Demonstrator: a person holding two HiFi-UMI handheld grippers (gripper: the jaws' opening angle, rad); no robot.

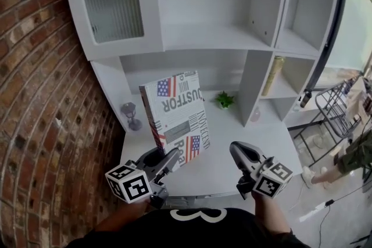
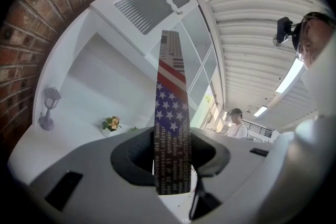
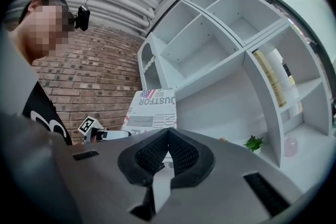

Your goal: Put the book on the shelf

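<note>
In the head view the lower near corner of the book (image 1: 174,116) is hidden behind the left gripper (image 1: 167,164), so I cannot tell if its bottom edge touches the white board (image 1: 224,174) under it. The hands that hold both grippers are covered by the grippers and their marker cubes. In the left gripper view only the narrow spine (image 2: 171,128) with stars and stripes is seen; the cover is not seen there, and the print on the spine is too small to read fully. The top of the shelf unit (image 1: 203,38) is cut off by the picture edge.

The book stands upright on its short side, above the near left part of the white board, in front of the lowest open compartment. Its long axis goes up and down, and the top leans a little to the left and to the far side. The printed cover faces the person and somewhat right; the spine points to the left, toward the brick wall (image 1: 40,96).

The left gripper is closed on the book, with the spine pressed between its two pads. The right gripper (image 1: 238,154) is near the book on its right, not touching it; its pads meet at the tips and nothing is between them.

Far behind the book stand a small lamp figure (image 1: 131,115) at the left and a small green plant (image 1: 224,100) at the right.
</note>
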